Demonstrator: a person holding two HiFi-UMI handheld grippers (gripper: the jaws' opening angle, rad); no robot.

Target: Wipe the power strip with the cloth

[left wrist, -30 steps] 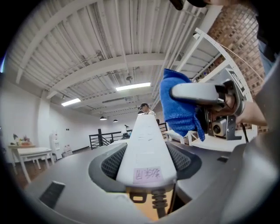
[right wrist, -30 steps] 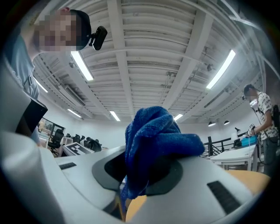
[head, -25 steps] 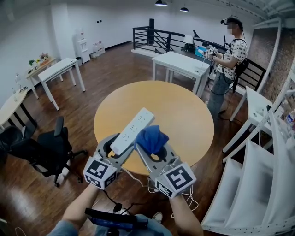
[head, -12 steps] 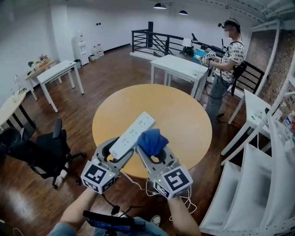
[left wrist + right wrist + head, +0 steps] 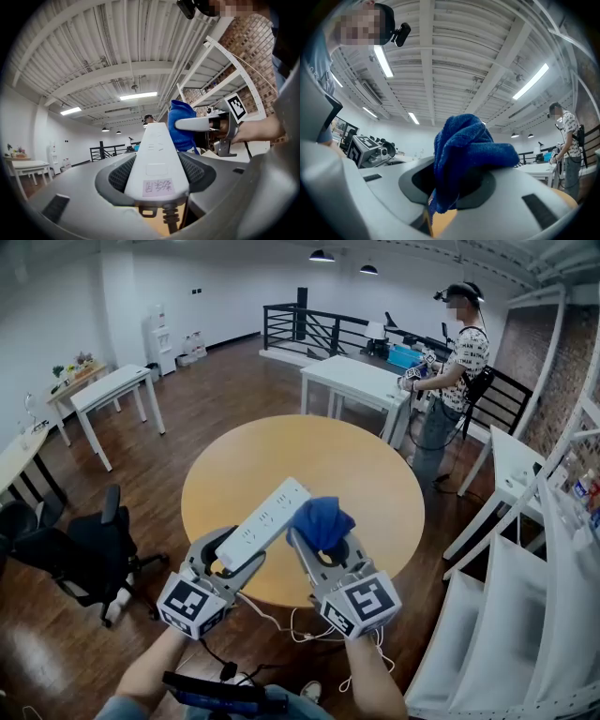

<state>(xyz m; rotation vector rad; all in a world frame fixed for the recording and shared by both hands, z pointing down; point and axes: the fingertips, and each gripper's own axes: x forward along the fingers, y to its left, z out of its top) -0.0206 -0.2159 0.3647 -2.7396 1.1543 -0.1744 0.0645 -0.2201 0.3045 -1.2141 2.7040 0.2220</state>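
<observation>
A: Over to the left hand-held gripper (image 5: 239, 547): clamped tight on the white power strip (image 5: 265, 519), jaws pressing both long sides near the cable end.

B: Confirmed from the left gripper view. Holds the strip up in the air, tilted, far end pointing up and away over the round wooden counter (image 5: 309, 451). Held clear of the counter top.

A: And a cable (image 5: 169, 219) dropping out of the near end, right between the jaws.

B: Now the right hand-held gripper (image 5: 322, 538): closed on a bunched blue cloth (image 5: 322, 519), folds spilling out over the top of the jaws.

A: Cloth raised too, just beside the strip, at its right edge. Touching or a sliver apart? Cannot tell from the head view.

B: From the left gripper view, sits just past the strip's far half, to its right.

A: Both grippers close together, low in front of the body, above the near rim of the counter.

B: In the background, another person (image 5: 457, 352) standing at a white desk (image 5: 356, 381), and a black office chair (image 5: 89, 549) off to the left on the wooden floor (image 5: 216, 390).
</observation>
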